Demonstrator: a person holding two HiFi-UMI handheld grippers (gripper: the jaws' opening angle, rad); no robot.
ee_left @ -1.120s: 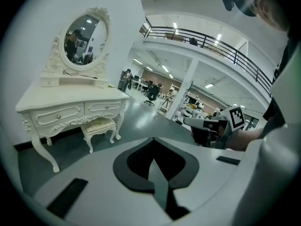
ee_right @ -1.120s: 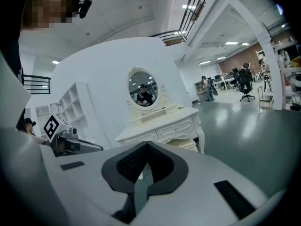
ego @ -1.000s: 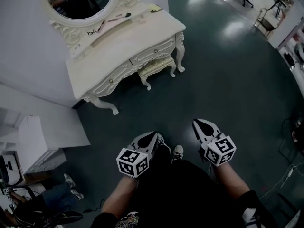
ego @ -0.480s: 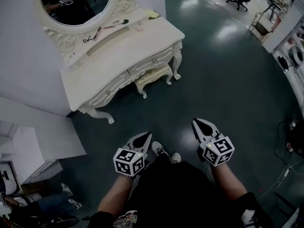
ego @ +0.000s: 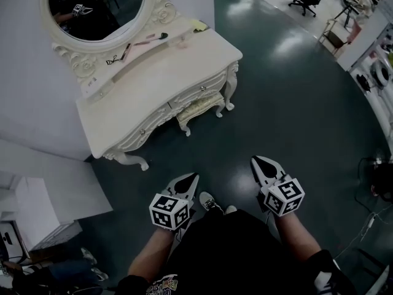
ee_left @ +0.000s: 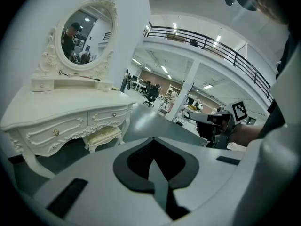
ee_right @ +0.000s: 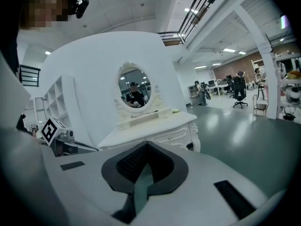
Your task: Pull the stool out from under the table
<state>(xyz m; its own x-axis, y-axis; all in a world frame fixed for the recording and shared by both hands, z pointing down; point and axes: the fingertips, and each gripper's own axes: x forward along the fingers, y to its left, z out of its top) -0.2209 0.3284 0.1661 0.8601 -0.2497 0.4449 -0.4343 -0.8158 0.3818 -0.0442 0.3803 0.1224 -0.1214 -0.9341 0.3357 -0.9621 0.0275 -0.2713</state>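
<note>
A dark green floor [ego: 295,115] runs up to a white wall, where a cream tabletop [ego: 166,72] stands below an oval mirror [ego: 95,5]. The stool [ego: 199,108] is tucked under the tabletop, with only its front edge showing. The left claw [ego: 190,178] and right claw [ego: 258,161] are both pressed together and empty, well apart from the stool.

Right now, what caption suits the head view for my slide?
Left gripper and right gripper, both shut, face a white dressing table with the stool underneath.

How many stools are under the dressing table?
1. The stool is tucked under the table, its seat and front legs showing below the drawers. Space behind it is hidden.
</note>
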